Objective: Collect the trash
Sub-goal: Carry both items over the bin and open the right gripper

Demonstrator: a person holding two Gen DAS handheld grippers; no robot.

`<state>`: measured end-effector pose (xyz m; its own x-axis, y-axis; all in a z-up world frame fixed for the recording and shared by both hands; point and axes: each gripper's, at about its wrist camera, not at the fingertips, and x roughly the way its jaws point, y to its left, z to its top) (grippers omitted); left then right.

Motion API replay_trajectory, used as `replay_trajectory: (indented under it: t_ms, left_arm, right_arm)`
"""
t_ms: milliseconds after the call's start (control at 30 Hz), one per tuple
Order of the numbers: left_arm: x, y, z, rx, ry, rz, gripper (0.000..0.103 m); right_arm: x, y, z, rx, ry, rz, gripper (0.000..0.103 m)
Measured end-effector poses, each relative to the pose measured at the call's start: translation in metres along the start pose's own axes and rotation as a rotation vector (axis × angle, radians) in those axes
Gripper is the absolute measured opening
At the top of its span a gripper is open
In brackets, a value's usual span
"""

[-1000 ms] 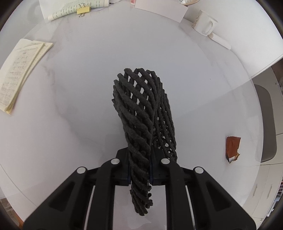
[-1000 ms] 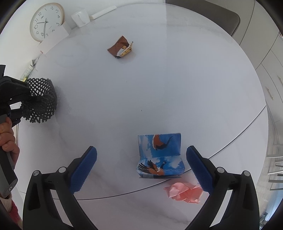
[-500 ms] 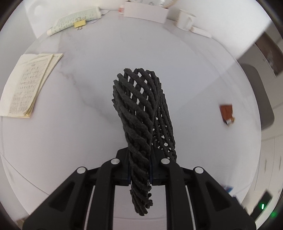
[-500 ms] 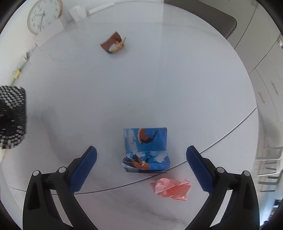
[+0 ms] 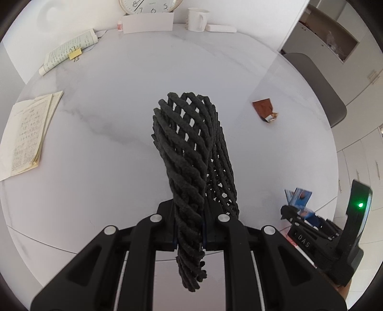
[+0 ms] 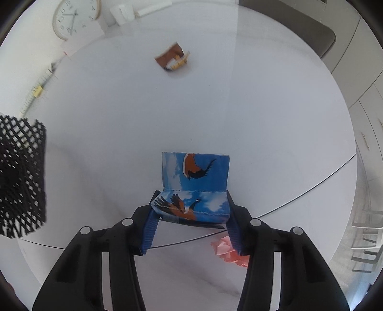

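My left gripper (image 5: 190, 229) is shut on the rim of a black woven mesh basket (image 5: 191, 148) and holds it above the white round table (image 5: 115, 148). The basket also shows at the left edge of the right wrist view (image 6: 21, 174). My right gripper (image 6: 191, 215) has closed on a folded blue card with bird pictures (image 6: 195, 181), its pads against both sides. The card and right gripper show in the left wrist view (image 5: 299, 198). A brown wrapper (image 6: 173, 57) lies farther across the table. A crumpled pink paper (image 6: 229, 250) lies just under the right finger.
Papers (image 5: 26, 134), a clipped booklet (image 5: 69, 53), a white mug (image 5: 196, 19), a clock (image 5: 148, 6) and a white card (image 5: 148, 22) line the far and left table edge. A grey chair (image 5: 318, 83) stands at the right.
My right gripper has moved forward and closed from wide open onto the blue bird card. My left gripper with the basket has swung, bringing the wrapper and right gripper into its view.
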<state>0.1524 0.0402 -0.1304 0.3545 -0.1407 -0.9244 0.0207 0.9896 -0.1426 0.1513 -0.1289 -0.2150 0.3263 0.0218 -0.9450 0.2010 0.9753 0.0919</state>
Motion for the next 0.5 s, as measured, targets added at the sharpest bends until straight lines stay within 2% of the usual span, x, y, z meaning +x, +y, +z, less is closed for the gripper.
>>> replay_trajectory:
  t_ms: [100,267,400,500]
  left_arm:
    - [-0.011,-0.012,-0.007,0.029,-0.017,-0.007,0.013]
    - [-0.03,-0.045,-0.026,0.108,-0.018,-0.04,0.013]
    - [-0.04,-0.085,-0.05,0.214,-0.007,-0.096,0.013]
    - [-0.044,-0.125,-0.074,0.317,0.008,-0.159,0.013]
  right_arm:
    - [-0.027,-0.004,0.002,-0.004,-0.06,0.056,0.051]
    - [-0.074,-0.035,-0.009,0.019,-0.151,0.124,0.051]
    - [-0.099,-0.074,-0.036,0.04,-0.19,0.123,0.051]
    - [-0.11,-0.111,-0.063,0.057,-0.196,0.081,0.051]
